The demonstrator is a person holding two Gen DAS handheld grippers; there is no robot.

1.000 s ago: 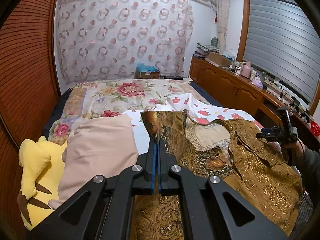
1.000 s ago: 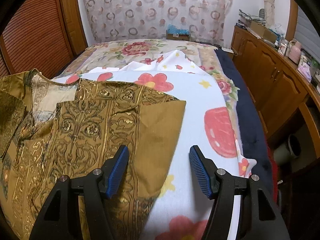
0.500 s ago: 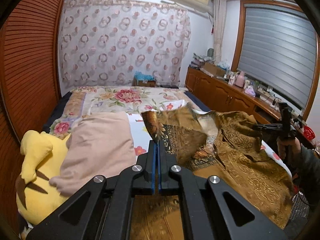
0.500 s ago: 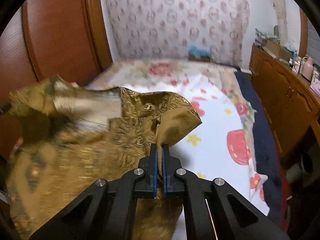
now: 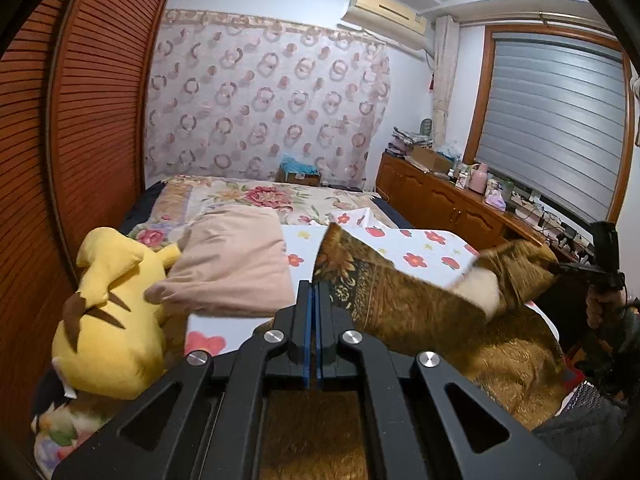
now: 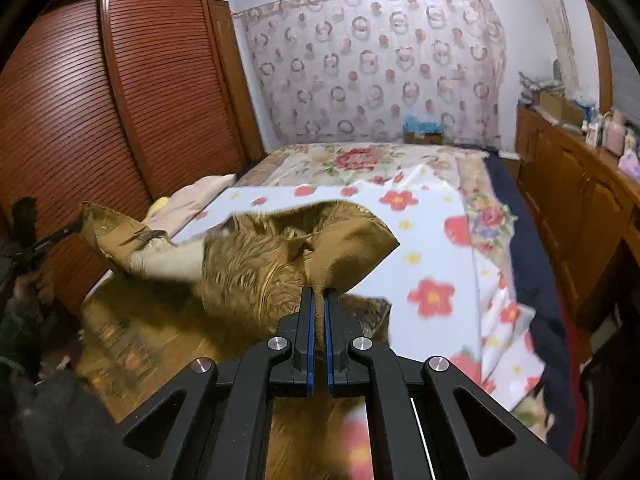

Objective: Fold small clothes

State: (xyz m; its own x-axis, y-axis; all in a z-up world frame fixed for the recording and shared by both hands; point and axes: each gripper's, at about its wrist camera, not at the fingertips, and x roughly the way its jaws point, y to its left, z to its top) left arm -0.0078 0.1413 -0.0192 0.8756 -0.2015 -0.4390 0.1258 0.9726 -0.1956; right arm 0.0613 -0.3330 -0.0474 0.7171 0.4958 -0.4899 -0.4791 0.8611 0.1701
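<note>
Between both grippers' closed fingers [image 5: 304, 320], the brown garment [image 5: 404, 304] hangs pinched.

A golden-brown garment [image 5: 404, 300] carries an ornate scrolling gold pattern and a pale cream lining. Under it, the bed's white sheet [image 6: 432, 248] is printed with red flowers and small yellow stars; toward the far edge lies a cream quilt [image 5: 248, 196] with large pink roses. At the bed's left edge sit a plain dusty-pink pillow [image 5: 236, 264] and a yellow plush toy [image 5: 108, 320] with brown stripes. Both grippers are black with blue pads.
</note>
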